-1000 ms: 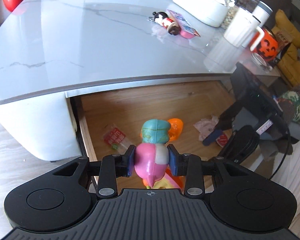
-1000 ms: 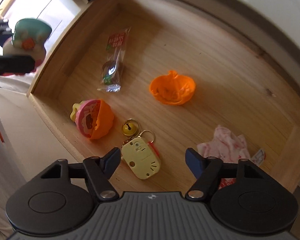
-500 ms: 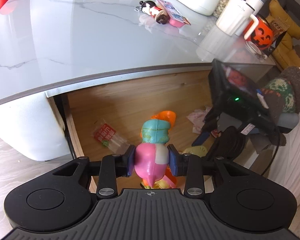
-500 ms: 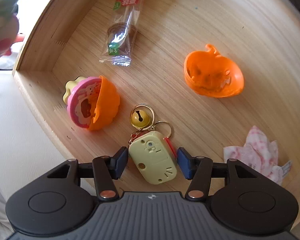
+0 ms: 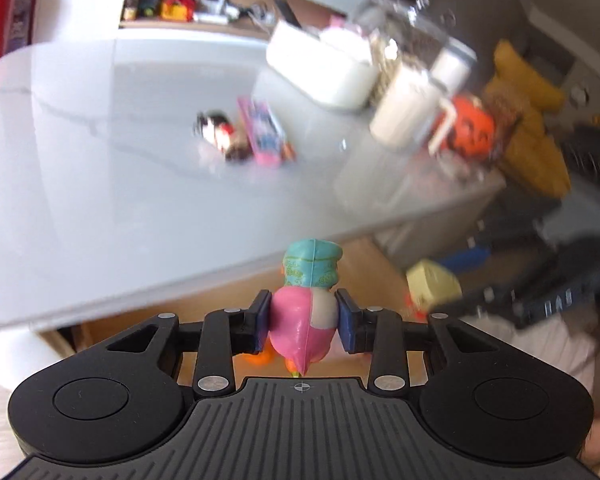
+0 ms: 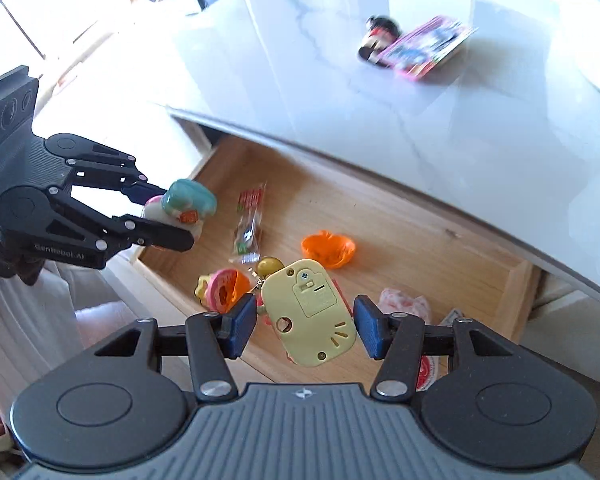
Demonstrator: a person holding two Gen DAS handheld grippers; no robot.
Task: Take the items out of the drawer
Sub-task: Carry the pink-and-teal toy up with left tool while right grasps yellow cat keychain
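Left wrist view: your left gripper is clamped on the pink toy, above the drawer's front edge. Right wrist view: your right gripper is clamped on the yellow keychain, lifted over the open drawer; the orange pumpkin lies at its 12 o'clock, the cupcake at its 9 o'clock

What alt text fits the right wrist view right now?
The right claw holds a yellow keychain toy with a gold bell above an open wooden drawer. At left, the left claw grips a pink and teal figurine; an orange pumpkin shell lies in the drawer.
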